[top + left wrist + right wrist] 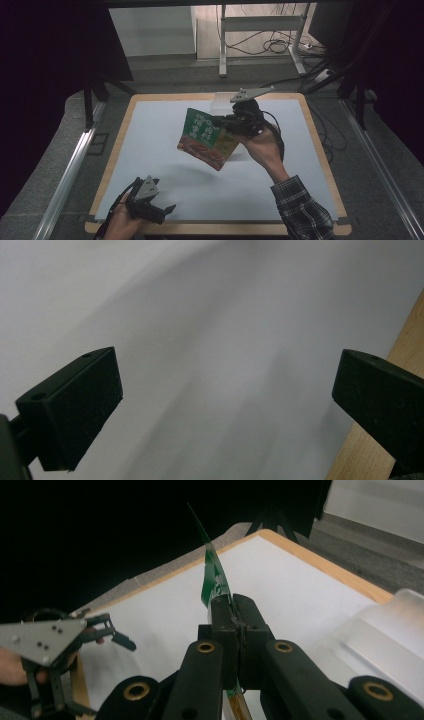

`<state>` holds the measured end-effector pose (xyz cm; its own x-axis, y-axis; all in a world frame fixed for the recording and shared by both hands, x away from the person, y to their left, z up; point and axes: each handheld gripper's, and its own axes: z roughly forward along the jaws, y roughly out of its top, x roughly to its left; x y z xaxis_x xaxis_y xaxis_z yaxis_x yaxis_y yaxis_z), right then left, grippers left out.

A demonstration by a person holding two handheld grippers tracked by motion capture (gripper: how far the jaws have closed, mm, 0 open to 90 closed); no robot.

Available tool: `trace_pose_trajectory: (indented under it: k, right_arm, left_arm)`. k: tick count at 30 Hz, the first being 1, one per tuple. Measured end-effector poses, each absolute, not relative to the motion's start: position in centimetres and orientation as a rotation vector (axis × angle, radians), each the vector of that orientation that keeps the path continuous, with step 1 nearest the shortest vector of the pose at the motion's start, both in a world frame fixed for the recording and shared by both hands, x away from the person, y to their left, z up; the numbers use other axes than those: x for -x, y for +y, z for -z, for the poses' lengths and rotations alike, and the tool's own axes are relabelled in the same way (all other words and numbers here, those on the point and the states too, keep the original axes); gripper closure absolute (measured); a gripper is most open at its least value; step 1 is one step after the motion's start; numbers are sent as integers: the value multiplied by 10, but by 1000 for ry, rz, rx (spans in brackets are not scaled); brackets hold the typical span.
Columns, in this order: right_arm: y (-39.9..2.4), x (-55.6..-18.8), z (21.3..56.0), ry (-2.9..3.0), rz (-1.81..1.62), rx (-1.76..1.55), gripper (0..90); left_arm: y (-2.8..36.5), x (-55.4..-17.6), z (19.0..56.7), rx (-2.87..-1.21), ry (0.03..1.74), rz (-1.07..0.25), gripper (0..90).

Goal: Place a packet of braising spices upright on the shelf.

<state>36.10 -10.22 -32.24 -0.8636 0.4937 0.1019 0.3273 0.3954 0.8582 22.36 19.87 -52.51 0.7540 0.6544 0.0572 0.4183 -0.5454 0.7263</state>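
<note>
A green and red food pouch (206, 138) hangs in the air above the middle of the white table top (165, 130). My right gripper (226, 122) is shut on its right edge and holds it up. In the right gripper view the pouch (212, 572) stands edge-on, pinched between the two jaws of my right gripper (233, 611). Near the table's front left corner my left gripper (162, 210) rests low in a hand, open with nothing in it. In the left gripper view my left gripper (227, 390) has its jaws wide apart over bare white surface.
A clear plastic box (222, 103) stands at the back of the table, just behind the right gripper, and it is close by at the right as the box (380, 635) in the right gripper view. The table has a wooden rim (320, 145). Stands and cables lie on the floor beyond.
</note>
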Motion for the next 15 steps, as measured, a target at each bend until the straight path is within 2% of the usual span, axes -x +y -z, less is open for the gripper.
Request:
trace_pose_trajectory:
  k: [15]
  right_arm:
    - [-63,-400,310,2416,-1476,-746,884]
  left_arm:
    - [197,-223,526,-2240,797,-413,0]
